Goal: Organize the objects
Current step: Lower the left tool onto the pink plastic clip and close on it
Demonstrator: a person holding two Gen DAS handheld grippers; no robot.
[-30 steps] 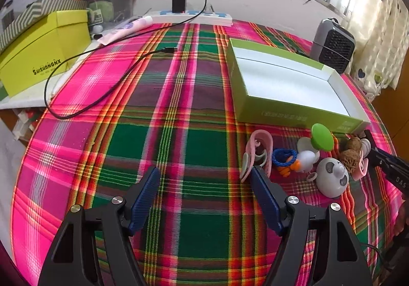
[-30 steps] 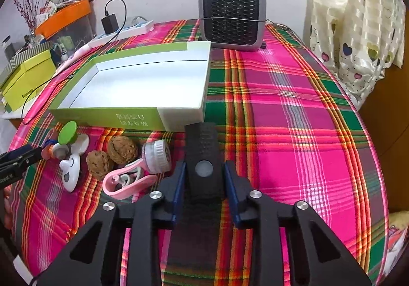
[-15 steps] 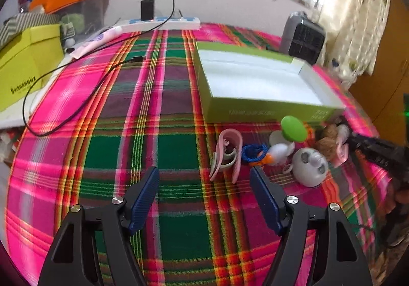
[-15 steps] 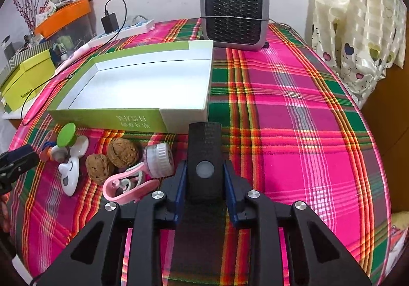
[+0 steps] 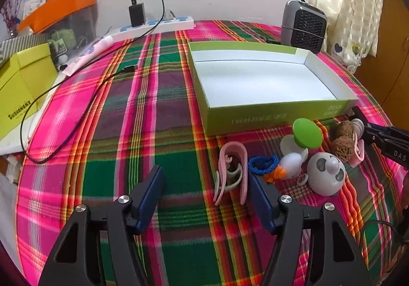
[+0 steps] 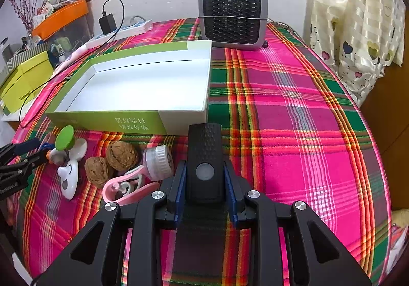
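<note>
Pink clip (image 5: 231,173), just in front of the green box (image 5: 276,117): left gripper (image 5: 207,191) closing, unevenly straddling it — may knock it sideways; right gripper (image 6: 204,181) clamps a black remote (image 6: 204,158).

1. The left gripper (image 5: 205,183) is showing a matte black frame with triangular cut-outs in its two arms.
2. Its fingers (image 5: 150,199) are wearing dark blue flat pads.
3. Round silver screws (image 5: 124,199) are sitting on the finger joints.
4. The right gripper (image 6: 204,191) is showing the same black frame, blue pads and silver screws (image 6: 157,194).
5. White lettering is showing on its black side in the left wrist view.
</note>
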